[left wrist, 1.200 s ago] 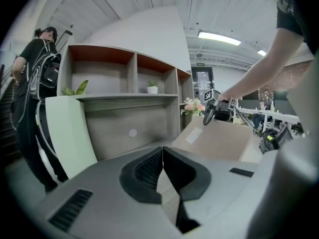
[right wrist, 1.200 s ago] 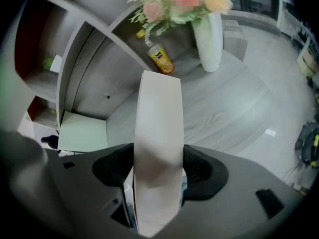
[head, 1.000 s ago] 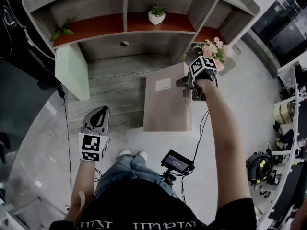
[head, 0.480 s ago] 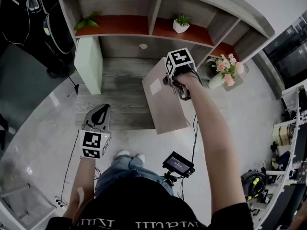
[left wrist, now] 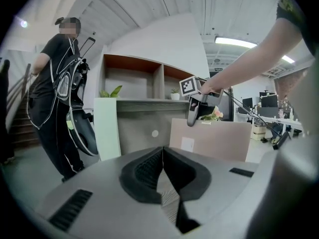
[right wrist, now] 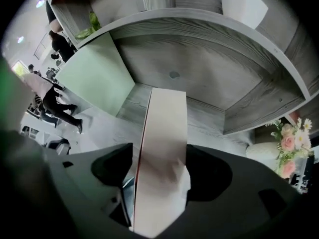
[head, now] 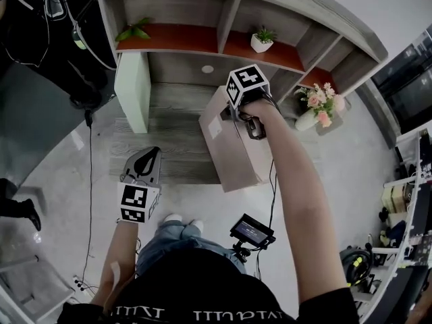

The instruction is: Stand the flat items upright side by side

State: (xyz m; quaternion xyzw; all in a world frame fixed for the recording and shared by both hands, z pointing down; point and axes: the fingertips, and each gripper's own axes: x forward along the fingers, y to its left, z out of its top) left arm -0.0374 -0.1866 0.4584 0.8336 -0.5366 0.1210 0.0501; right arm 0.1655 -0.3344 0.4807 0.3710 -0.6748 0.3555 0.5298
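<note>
At frame centre the right tongs [head: 254, 128] clamp the top edge of a beige box [head: 233, 157], while the left tongs [head: 144, 162], lower left, are closed together.

Grey wood-grain shelf unit [head: 177, 130] with open compartments; upper-tier boards are red-brown. A white-potted plant [head: 261, 40] stands in its middle upper compartment, a leafy green plant [head: 135, 30] in the compartment to the left. A vase of pink flowers [head: 317, 106] stands at its right end. Pale glossy floor [head: 61, 174] in front. Cluttered desks [head: 405, 194] well to its right. Ceiling strip light [left wrist: 238, 43] overhead, lit.
</note>
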